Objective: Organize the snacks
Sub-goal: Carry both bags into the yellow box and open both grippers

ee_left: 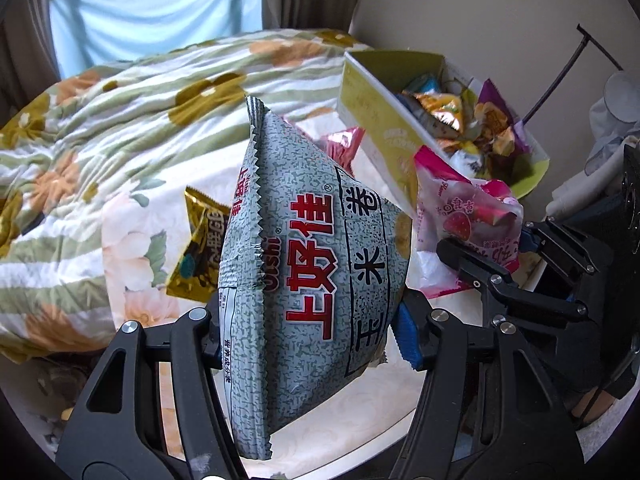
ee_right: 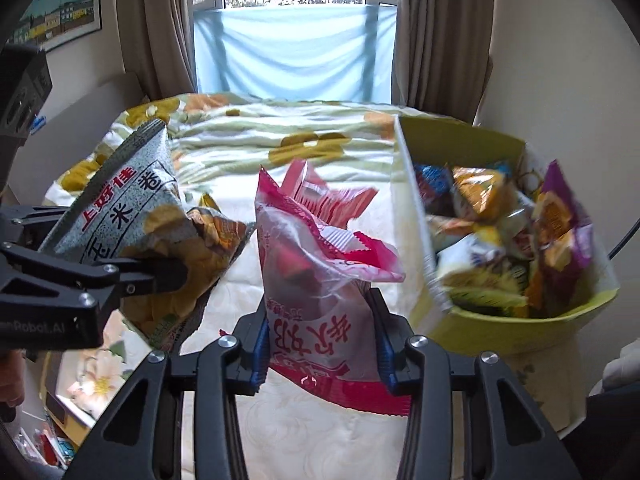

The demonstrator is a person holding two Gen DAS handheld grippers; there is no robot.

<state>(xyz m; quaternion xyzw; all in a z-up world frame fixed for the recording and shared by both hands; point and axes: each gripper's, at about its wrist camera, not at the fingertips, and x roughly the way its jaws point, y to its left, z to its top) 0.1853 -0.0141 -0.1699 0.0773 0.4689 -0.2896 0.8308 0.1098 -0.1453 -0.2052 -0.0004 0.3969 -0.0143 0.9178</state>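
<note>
A grey speckled snack bag with red lettering hangs off the bed, my left gripper shut on its lower part; the same grey speckled snack bag and left gripper show at the left of the right wrist view. My right gripper is shut on a pink snack packet, held upright above the white bed sheet. In the left wrist view, the pink snack packet and right gripper appear at the right. A yellow-green box full of assorted snack packets stands to the right.
A gold snack packet lies on the white bed sheet behind the grey bag. Another pink-striped packet lies beyond my right gripper. A floral quilt is bunched at the back, with curtains and a window beyond.
</note>
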